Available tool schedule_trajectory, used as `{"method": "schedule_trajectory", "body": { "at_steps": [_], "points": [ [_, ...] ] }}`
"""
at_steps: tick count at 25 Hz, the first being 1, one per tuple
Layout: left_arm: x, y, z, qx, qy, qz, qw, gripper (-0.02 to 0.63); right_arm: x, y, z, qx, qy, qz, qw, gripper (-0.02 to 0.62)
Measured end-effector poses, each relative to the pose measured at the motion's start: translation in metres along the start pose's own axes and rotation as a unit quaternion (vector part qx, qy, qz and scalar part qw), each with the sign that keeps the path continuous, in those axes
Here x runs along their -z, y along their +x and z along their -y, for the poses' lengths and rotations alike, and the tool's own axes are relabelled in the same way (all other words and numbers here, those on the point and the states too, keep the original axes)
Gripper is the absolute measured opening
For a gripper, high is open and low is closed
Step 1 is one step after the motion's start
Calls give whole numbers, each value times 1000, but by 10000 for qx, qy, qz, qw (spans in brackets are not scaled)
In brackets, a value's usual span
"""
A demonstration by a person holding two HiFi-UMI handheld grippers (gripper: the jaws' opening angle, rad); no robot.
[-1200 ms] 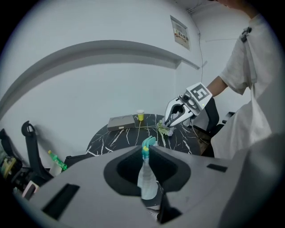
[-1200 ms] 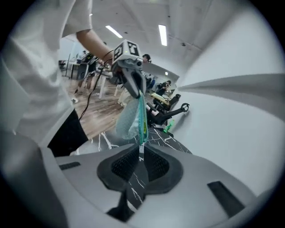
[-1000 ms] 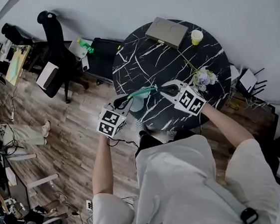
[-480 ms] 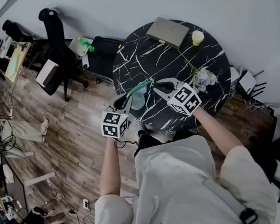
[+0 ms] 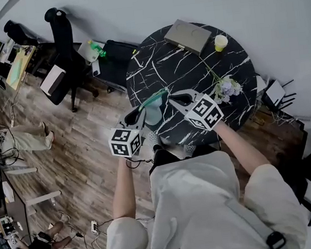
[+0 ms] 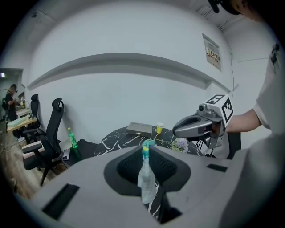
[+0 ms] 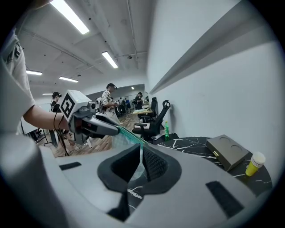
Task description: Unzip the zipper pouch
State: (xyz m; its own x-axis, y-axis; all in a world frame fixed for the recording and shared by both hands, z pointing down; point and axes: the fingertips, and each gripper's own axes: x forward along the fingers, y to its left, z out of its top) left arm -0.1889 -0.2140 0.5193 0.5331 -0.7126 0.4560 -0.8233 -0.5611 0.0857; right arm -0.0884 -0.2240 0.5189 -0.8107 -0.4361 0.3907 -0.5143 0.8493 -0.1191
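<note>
The left gripper (image 5: 136,115) has its fingers (image 6: 128,168) clamped on one end of the zipper pouch (image 5: 154,111), so it cannot slide away when the zip gets pulled. The pouch hangs in the air over the near edge of the black worktop (image 5: 193,66), stretched between both grippers to keep the green zip (image 7: 129,136) straight. The right gripper (image 5: 174,98) has just been closing its fingers (image 7: 153,165), and they now pinch the zip's other end, likely to tug it open.

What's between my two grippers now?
The zipper pouch, its teal edge stretched from left gripper to right gripper, whose jaws have just been closing on it; head view shows it.
</note>
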Motion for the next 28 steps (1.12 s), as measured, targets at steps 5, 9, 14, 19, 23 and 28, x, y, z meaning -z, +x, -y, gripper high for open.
{"method": "schedule_trajectory", "body": {
  "at_steps": [5, 9, 14, 19, 23, 28],
  "points": [
    [1, -6, -3, 23, 30, 6, 10000, 57, 0, -2, 0, 1, -24, -5, 10000, 9],
    [2, -10, -8, 34, 4, -18, 10000, 57, 1, -2, 1, 32, -16, -10, 10000, 8],
    [1, -13, -12, -125, 61, 23, 9999, 57, 1, -1, 1, 37, 114, 31, 9999, 8],
    [-8, -13, -10, -325, 117, 136, 9993, 57, 2, 3, -1, 57, 165, 42, 9998, 8],
    [-13, -12, -9, -367, -49, 267, 9990, 57, -5, 5, -3, 73, 202, 130, 9997, 7],
    [-14, -10, -5, -424, -224, 402, 9980, 57, -10, 5, -1, 162, 386, 290, 9987, 6]
  ]
}}
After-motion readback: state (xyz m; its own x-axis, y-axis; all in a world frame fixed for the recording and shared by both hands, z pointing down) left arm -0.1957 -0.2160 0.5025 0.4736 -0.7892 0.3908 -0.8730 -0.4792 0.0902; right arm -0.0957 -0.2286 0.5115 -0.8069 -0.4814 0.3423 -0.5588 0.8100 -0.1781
